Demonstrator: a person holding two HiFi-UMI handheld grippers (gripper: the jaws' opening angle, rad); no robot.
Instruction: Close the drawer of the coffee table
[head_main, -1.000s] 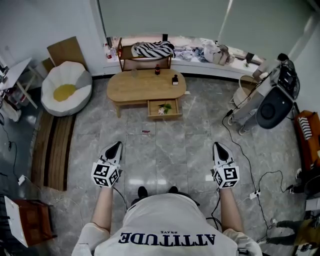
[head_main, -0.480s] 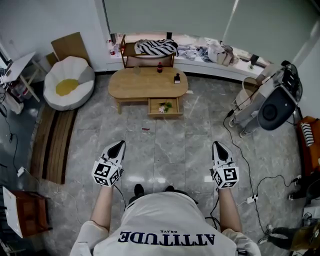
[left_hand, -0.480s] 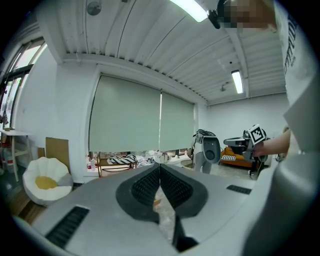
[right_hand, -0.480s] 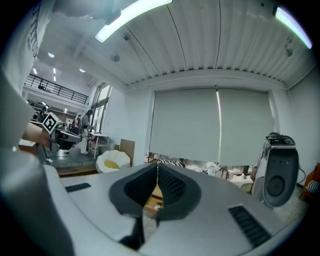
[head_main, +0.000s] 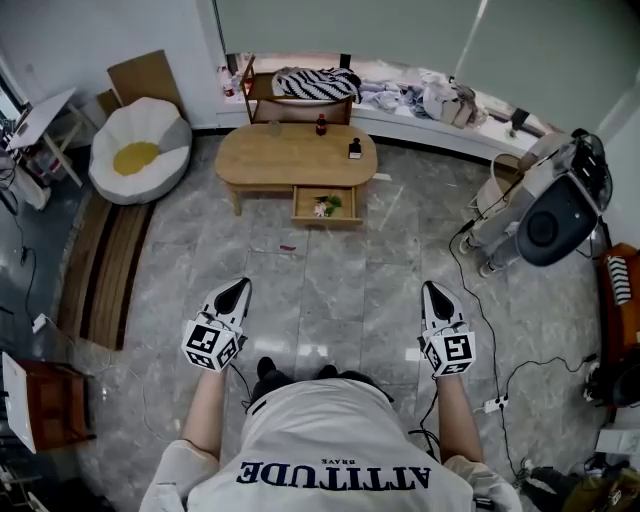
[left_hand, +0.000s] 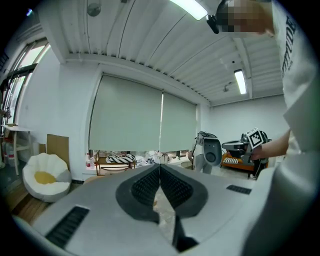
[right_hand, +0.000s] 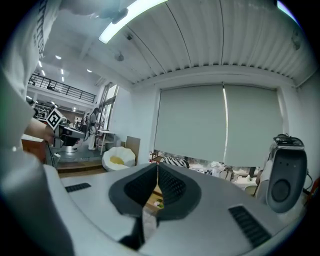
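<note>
Presently, item by item.

- **Coffee table** (head_main: 290, 158): it had an oval top of pale wood on short legs. It stood across the grey, veined, glossy floor (head_main: 330, 280) from the person, well apart from both grippers.
- **Drawer** (head_main: 325, 206): this was a shallow rectangular wooden box under the table's front edge, and it stood pulled out. Small green and white things lay inside, too small to identify.
- **On the surface:** a little dark bottle (head_main: 321, 124) and a small dark boxy item (head_main: 354, 151) stood apart from each other.
- **Left gripper** (head_main: 238, 285): it had a smooth grey shell and black ribbed pads, which were pressed together with nothing between them. It was held above the floor, pointing toward the table.
- **Right gripper** (head_main: 430, 289): this was the same make, with its pads likewise pressed together and empty.
- **Beside the table:** a white scalloped cushion seat (head_main: 138, 150) with a yellow centre stood to the table's left.
</note>
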